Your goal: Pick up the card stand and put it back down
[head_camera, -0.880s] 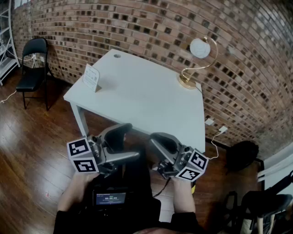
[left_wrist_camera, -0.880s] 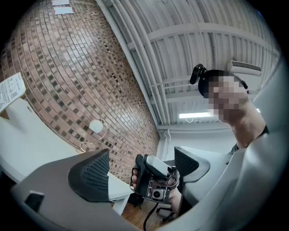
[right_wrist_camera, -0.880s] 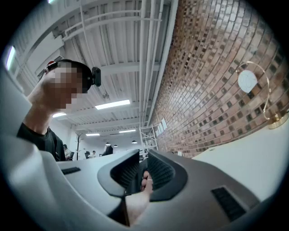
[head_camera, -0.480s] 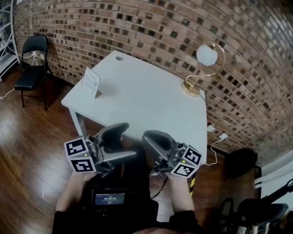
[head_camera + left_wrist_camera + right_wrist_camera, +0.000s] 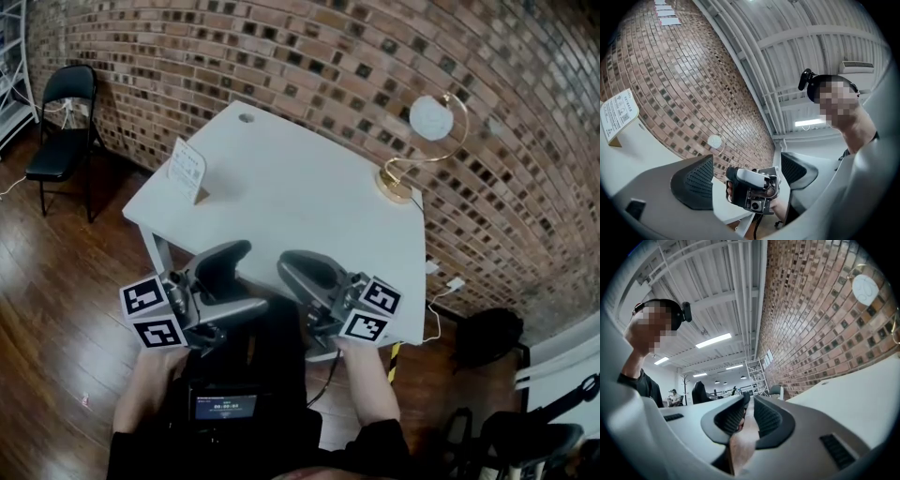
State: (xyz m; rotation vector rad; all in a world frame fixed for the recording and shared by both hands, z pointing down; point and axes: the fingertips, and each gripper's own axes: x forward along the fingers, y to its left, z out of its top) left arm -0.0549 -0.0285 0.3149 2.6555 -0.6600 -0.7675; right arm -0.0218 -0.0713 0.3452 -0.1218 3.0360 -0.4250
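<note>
Since the earlier frame both grippers have drifted left and a little upward in the head view, so their tips now overlap the near edge of the white bench (image 5: pixel 300 202). The right gripper (image 5: pixel 292 270) has shifted the most, closing in toward the left gripper (image 5: pixel 251 277). The bench and the gold lamp (image 5: pixel 431 118) with its round white globe sit slightly differently in the picture, but they keep the same places relative to each other. The card stand (image 5: pixel 187 171) has not moved. It stands upright near the bench's left edge, touched by nothing and well apart from both grippers. Its face carries lines of print, but they are too small to read in any view. The left jaws stand wide apart with nothing between them. The right jaws are drawn close, leaving a narrow gap that shows only the wooden floor (image 5: pixel 56 281). Each gripper's cube bears black-and-white square markers. A small lit screen (image 5: pixel 222 405) at the person's chest shows characters that cannot be made out. A black chair (image 5: pixel 58 117) stands by the brick wall (image 5: pixel 309 56).
</note>
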